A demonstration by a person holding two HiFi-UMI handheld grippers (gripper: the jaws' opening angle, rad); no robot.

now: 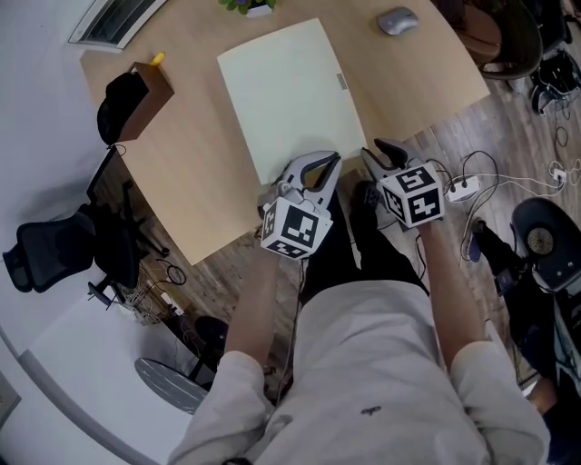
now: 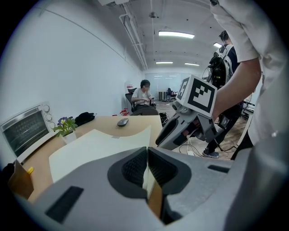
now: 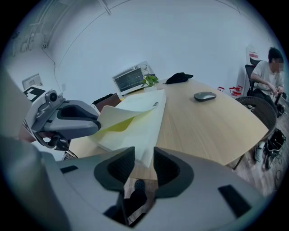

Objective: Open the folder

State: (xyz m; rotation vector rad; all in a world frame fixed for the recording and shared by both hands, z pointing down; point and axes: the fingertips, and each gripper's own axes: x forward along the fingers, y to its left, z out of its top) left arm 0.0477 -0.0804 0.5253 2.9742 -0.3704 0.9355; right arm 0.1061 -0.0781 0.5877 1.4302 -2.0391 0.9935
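A pale yellow-green folder point(image 1: 290, 91) lies on the wooden table point(image 1: 191, 182), its near edge at the table's front edge. My left gripper point(image 1: 332, 160) is shut on the near edge of the top cover; in the left gripper view the thin sheet point(image 2: 145, 178) sits pinched between the pads of that gripper point(image 2: 147, 153). The right gripper view shows the cover point(image 3: 118, 113) raised a little by the left gripper point(image 3: 95, 122), with yellow showing inside. My right gripper point(image 3: 143, 157) stands open, and the folder's near corner point(image 3: 146, 155) reaches between its jaws untouched. It is just right of the left one point(image 1: 377, 153).
A grey mouse point(image 1: 397, 20) lies at the table's far right, a potted plant point(image 1: 247, 5) at the far edge, and a brown box with a black item point(image 1: 136, 95) on the left. A toaster oven point(image 3: 131, 77) stands beyond. Cables and a power strip point(image 1: 463, 189) lie on the floor to the right.
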